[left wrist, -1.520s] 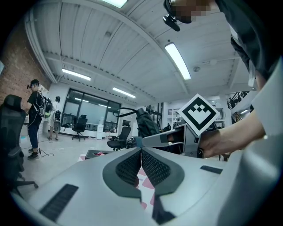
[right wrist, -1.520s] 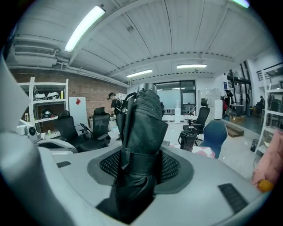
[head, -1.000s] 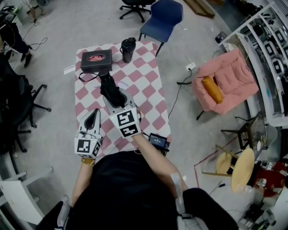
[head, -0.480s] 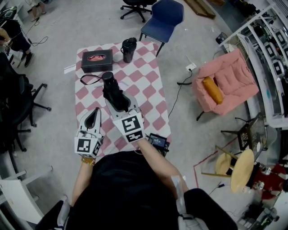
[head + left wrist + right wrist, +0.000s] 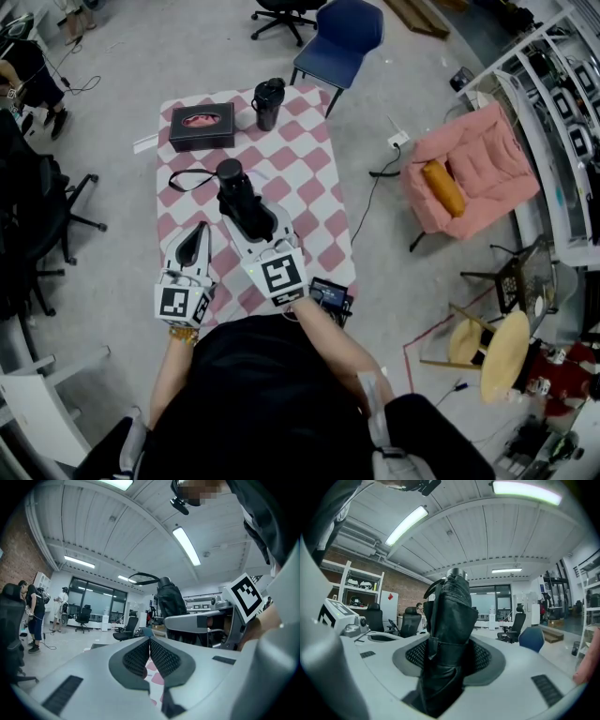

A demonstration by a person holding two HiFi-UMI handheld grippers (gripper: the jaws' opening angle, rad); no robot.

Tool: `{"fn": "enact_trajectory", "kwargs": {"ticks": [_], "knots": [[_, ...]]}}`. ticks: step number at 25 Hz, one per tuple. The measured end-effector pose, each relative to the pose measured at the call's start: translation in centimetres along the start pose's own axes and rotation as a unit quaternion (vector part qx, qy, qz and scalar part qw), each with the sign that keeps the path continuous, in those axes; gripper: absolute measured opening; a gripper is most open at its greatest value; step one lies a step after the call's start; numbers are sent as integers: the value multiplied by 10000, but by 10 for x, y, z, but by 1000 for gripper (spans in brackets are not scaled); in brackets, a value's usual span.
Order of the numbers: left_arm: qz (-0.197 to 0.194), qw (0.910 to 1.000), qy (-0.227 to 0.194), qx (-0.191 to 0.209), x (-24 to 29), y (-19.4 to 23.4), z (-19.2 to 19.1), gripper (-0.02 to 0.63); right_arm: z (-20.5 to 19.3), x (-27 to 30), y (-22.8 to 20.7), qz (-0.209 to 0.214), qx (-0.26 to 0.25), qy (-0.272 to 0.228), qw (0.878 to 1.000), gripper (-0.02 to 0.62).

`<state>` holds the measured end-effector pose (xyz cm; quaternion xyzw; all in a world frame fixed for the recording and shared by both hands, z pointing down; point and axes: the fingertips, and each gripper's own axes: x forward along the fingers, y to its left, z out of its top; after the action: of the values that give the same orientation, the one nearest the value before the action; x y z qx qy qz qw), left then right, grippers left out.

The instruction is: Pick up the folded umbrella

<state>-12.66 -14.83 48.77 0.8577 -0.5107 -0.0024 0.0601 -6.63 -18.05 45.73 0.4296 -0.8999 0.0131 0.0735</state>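
Firmly, the right gripper [image 5: 254, 218] clamped the umbrella [image 5: 233, 180] over the checked table [image 5: 314, 183]; the left gripper [image 5: 195, 240], just left of it, had its jaws together on nothing.

The left gripper [image 5: 196, 236] points forward, jaws pressed together and empty. Just to its right, the right gripper [image 5: 249, 216] reaches farther ahead, jaws clamped on the folded umbrella [image 5: 233, 184].

Black folded umbrella [image 5: 449, 620] of faintly glossy cloth, gripped in the right gripper [image 5: 447, 656], its shell smooth matt grey plastic, dark dimpled rubbery pads [image 5: 482, 657] on either side, left gripper [image 5: 150, 653] of the same matt plastic, soft checked tablecloth [image 5: 309, 178] beneath both.
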Motion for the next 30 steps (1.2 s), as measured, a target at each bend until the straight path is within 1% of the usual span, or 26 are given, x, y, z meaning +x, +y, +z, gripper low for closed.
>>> {"fn": "enact_trajectory", "kwargs": {"ticks": [7,12,18,30], "knots": [[-37,10000,-43,8,0,-3,3,14,4,-3,8,52,-104,-136,9998,207],[-44,10000,-62,27,-2,-3,4,15,-2,-5,13,127,-362,-214,9990,207],[-32,10000,-62,31,-6,-2,1,14,-6,-11,18,221,-461,-293,9983,207],[-89,9999,-81,38,-8,-5,0,14,-28,-21,22,253,-359,-196,9988,207]]}}
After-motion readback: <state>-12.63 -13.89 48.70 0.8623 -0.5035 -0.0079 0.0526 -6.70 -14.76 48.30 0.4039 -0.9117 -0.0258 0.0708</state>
